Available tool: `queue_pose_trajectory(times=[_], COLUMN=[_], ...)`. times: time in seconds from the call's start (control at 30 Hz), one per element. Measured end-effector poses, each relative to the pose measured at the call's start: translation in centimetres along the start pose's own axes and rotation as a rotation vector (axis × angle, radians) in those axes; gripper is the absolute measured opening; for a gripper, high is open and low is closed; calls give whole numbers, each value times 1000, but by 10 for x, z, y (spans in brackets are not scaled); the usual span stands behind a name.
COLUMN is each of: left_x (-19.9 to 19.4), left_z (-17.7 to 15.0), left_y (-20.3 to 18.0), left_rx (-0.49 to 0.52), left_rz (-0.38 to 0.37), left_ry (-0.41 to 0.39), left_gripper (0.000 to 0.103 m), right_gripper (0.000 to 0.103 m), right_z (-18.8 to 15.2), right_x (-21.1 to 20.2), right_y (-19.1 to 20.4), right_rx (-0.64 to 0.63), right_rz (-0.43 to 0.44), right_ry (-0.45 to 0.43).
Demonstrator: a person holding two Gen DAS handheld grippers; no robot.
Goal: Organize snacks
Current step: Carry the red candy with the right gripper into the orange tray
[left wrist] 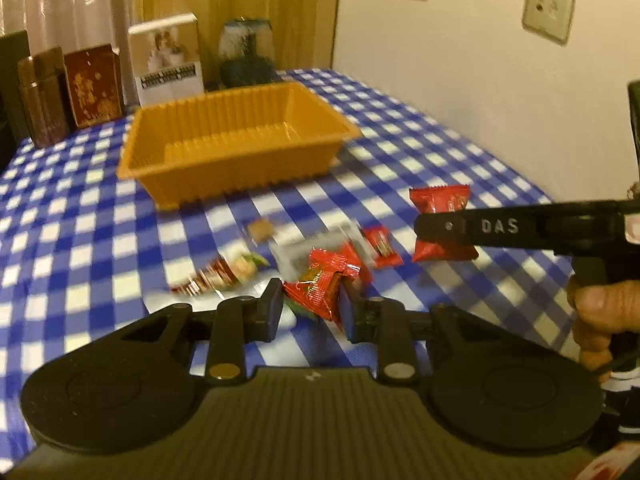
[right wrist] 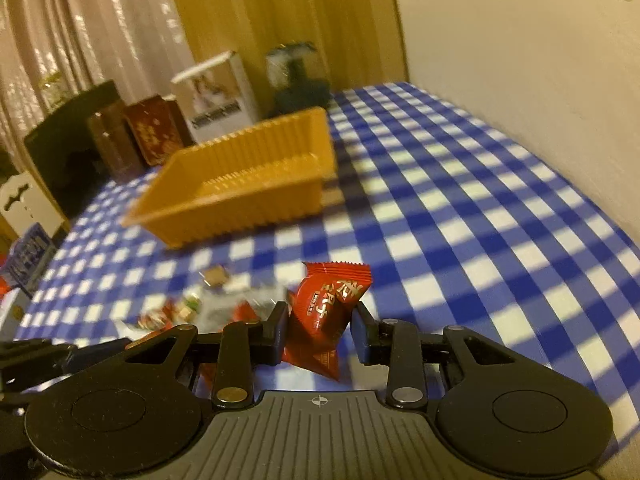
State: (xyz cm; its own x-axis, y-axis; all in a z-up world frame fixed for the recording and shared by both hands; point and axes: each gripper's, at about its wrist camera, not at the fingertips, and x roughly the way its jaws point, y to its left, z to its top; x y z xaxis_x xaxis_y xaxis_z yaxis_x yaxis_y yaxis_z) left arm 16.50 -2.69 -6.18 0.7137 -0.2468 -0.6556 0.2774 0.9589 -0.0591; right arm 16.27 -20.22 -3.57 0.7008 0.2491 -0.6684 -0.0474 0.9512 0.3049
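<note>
Snacks (left wrist: 304, 256) lie loose in a cluster on the checked surface (left wrist: 460, 152), near side of the orange tray (left wrist: 240, 168), apart from it. Tray interior shows nothing inside. Left gripper (left wrist: 310, 306): jaws clenched on a red packet (left wrist: 320, 288), held clear above the cluster. Right gripper (right wrist: 320, 326): jaws grasping a second red packet w/ gold lettering (right wrist: 324, 308); packet upright between the pads, top edge above them. Left-wrist view shows the right gripper side-on w/ a hand (left wrist: 596, 320) on its grip. Boxes (left wrist: 96, 84) and a jar (left wrist: 246, 52) stand behind the tray at the far edge.
</note>
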Motion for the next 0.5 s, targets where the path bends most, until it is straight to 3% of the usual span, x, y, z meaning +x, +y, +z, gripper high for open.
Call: queue_pose_trajectory(times=[0.3, 0.5], left_x=[16, 43], left_z=[56, 90], left_y=[46, 74], left_rx=[-55, -43], left_rz=[24, 85], left_ry=[-77, -118], left_gripper=[27, 27], right_gripper=[34, 34], right_z=[56, 92], right_x=[21, 52], right_y=[26, 36], right_rx=[-81, -98], right_rz=[65, 91], right_ry=[-80, -117])
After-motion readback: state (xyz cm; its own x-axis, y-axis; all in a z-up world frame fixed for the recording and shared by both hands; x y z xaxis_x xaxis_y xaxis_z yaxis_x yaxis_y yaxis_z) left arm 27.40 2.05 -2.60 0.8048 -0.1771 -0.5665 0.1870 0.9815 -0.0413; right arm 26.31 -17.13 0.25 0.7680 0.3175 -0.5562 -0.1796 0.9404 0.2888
